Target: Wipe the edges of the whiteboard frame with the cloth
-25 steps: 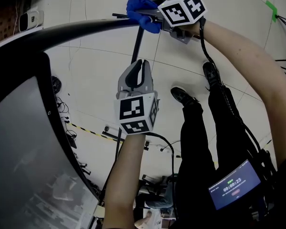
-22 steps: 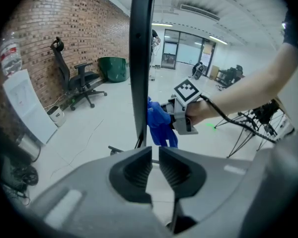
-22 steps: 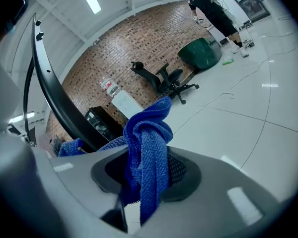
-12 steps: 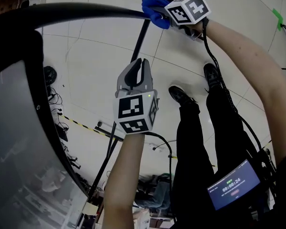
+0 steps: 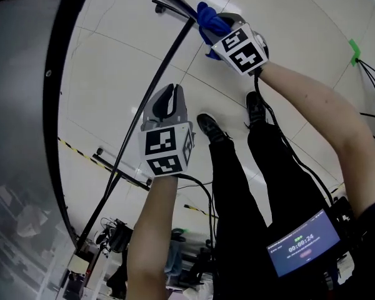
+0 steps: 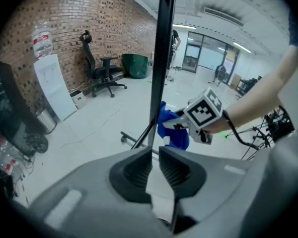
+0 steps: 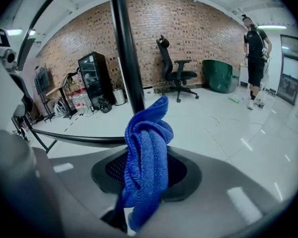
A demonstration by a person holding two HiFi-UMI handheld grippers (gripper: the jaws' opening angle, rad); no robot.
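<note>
Blue cloth held at the whiteboard frame

The black frame bar runs long past me. The cloth is pinched in my right gripper, bunched lengthwise and sticking forward out of the jaws, its tip just beside the bar. My left gripper hangs apart, jaws closed on nothing.

The blue looped-pile cloth is soft and matt. The black whiteboard frame is smooth and semi-gloss; the pale floor is glossy.
</note>
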